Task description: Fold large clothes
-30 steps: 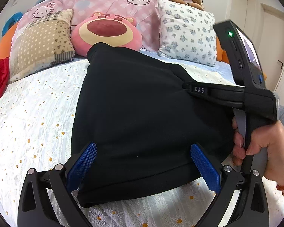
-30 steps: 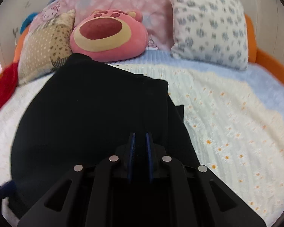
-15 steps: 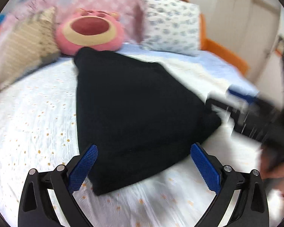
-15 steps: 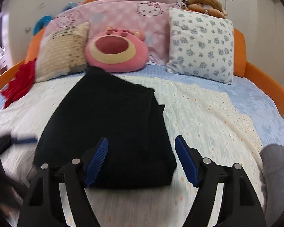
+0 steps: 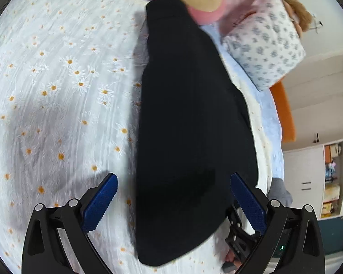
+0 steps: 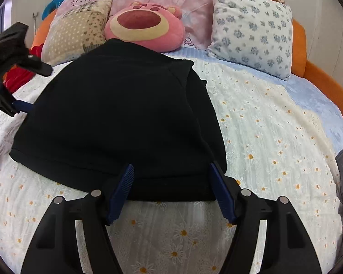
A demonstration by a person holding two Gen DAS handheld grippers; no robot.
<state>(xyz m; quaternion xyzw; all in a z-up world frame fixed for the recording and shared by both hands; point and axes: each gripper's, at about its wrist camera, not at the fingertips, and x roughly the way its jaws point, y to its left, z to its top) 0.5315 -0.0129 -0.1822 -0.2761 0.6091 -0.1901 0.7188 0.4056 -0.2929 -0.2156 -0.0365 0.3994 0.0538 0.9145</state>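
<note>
Black garment (image 6: pixel 116 118) folded on bed, near edge between right tool (image 6: pixel 171 191) pads (untouched).

Left wrist view, rolled sideways, close above the bed (image 5: pixel 57 91), angled down, right wrist view, level, facing the pillows (image 6: pixel 251 29), both sharing the black garment (image 5: pixel 189 137) and pink bear cushion (image 6: pixel 144 25).

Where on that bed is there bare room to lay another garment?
Free: daisy sheet right of the black garment, below the floral pillow. Crowded: the head end, with pink bear cushion and pillows.
</note>
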